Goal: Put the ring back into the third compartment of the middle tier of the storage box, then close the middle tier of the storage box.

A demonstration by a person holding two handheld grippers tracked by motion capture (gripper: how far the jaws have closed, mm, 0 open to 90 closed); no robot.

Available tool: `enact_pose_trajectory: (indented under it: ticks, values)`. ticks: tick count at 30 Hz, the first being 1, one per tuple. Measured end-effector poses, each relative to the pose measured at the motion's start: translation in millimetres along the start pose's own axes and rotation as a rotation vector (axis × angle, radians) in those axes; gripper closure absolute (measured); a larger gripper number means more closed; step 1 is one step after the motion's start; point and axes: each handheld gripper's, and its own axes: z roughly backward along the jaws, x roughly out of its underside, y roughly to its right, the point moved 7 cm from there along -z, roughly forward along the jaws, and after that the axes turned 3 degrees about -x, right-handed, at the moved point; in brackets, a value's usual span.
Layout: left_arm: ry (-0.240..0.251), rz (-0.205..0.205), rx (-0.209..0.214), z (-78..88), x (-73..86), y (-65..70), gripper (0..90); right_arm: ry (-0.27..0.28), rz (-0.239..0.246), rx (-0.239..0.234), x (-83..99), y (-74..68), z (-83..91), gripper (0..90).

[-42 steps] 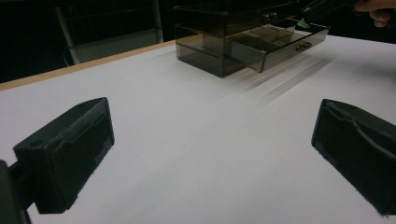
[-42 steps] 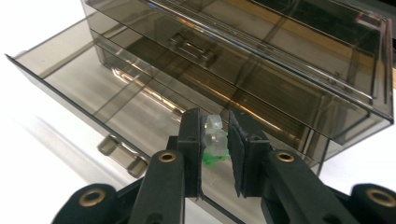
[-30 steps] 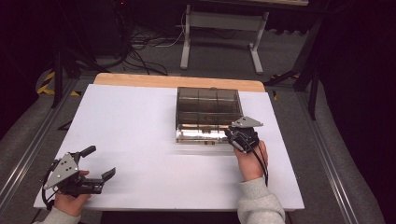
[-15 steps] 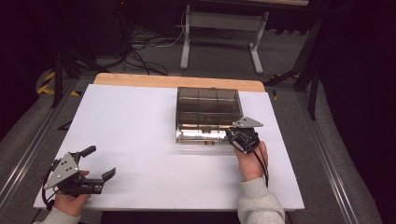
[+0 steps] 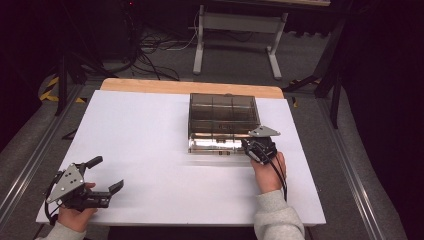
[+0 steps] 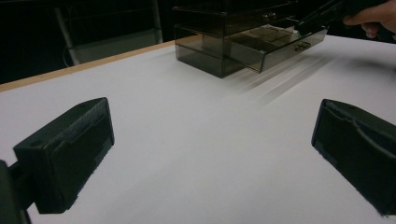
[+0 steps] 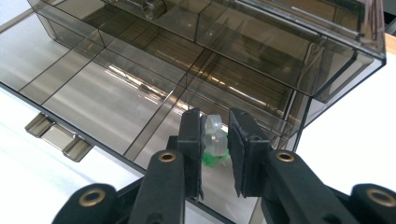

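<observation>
Both tools sit at the near side of the white table. Going from the biggest thing down: the table carries a smoky see-through drawer box toward its far right, with its bottom drawer pulled out toward the person. That drawer is split into compartments by thin walls.

At the drawer's near right corner the right tool is clenched on a small clear piece with a green base, its two pads pressing the piece from either side, over the compartment nearest the drawer's front wall. The left tool rests well apart at the near left of the table, jaws spread wide with nothing between them.

The risks look small but real. The piece is tiny and glossy, so a slack or off-centre pinch could let it twist and pop out onto the table. Lowering too steeply could knock a pad against the front wall or a divider, nudging the light drawer or dropping the piece into the wrong compartment.
</observation>
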Motion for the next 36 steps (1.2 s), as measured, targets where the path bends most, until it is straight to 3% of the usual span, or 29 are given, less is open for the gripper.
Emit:
enact_pose_trajectory:
  ticks: [12,21,25,31,36]
  values:
    - [0.002,0.000,0.001,-0.5,0.1,0.2,0.1,-0.008,-0.006,-0.005,1.7,1.5,-4.0,72.3]
    - [0.001,0.003,0.000,-0.7,0.4,-0.6,0.1,0.039,0.002,0.005,-5.9,1.2,6.1,68.0]
    - [0.001,0.005,0.004,-1.8,0.1,-0.1,0.1,0.057,0.009,-0.002,-10.2,-0.6,13.6,71.4]
    - [-0.003,0.003,0.004,-2.7,-0.1,0.0,0.2,0.077,0.054,-0.041,-19.1,-10.8,29.0,87.6]
    - [-0.002,0.003,0.007,-3.0,-0.1,0.9,0.1,0.077,0.099,-0.080,-22.4,-18.9,33.3,89.7]
